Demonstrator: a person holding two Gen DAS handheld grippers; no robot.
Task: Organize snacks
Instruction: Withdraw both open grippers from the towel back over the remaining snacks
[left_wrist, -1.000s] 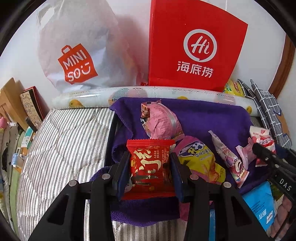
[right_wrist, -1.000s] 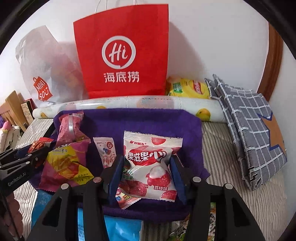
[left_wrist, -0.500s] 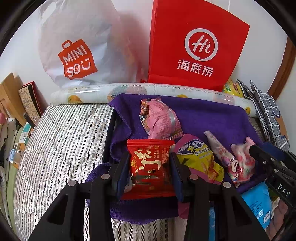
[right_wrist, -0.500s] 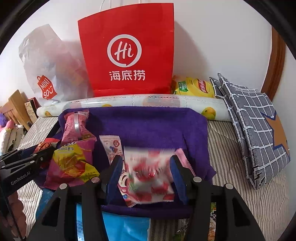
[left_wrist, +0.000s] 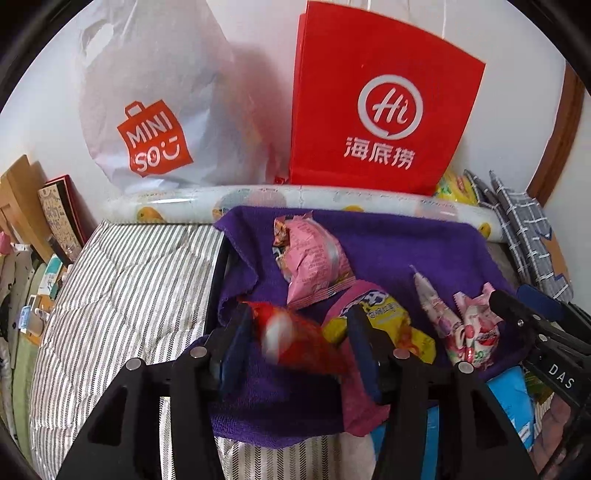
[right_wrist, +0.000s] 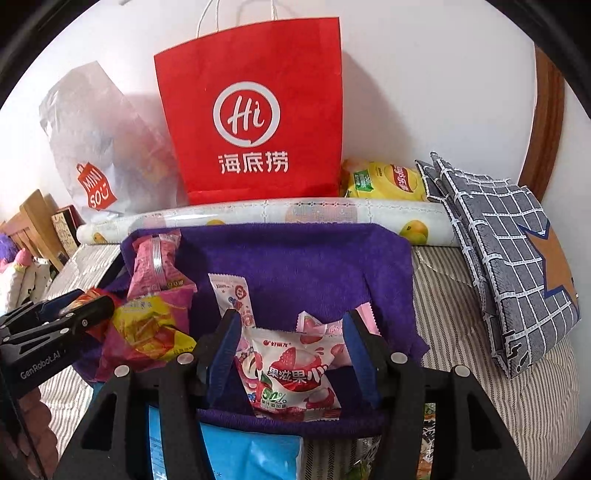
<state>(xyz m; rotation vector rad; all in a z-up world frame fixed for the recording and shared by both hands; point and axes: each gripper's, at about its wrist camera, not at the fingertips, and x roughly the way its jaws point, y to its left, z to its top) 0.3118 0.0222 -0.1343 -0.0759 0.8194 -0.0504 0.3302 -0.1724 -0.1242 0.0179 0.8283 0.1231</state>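
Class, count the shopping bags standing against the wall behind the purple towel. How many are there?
2. The white plastic bag stands on the left and the red paper bag to its right, both behind the patterned roll. Another could be hidden behind them.

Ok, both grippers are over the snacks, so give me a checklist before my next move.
1. Left gripper clear of the red foil snack packet: not ok. Its jaws are opening with the packet between them.
2. Red packet at rest: cannot tell, it is blurred.
3. Right gripper off the white fruit-print candy packet: ok. The packet lies between the jaws and the pads do not press it.
4. Bare space on the purple fleece towel: ok, its back middle is free.
5. Grippers apart from each other: ok.
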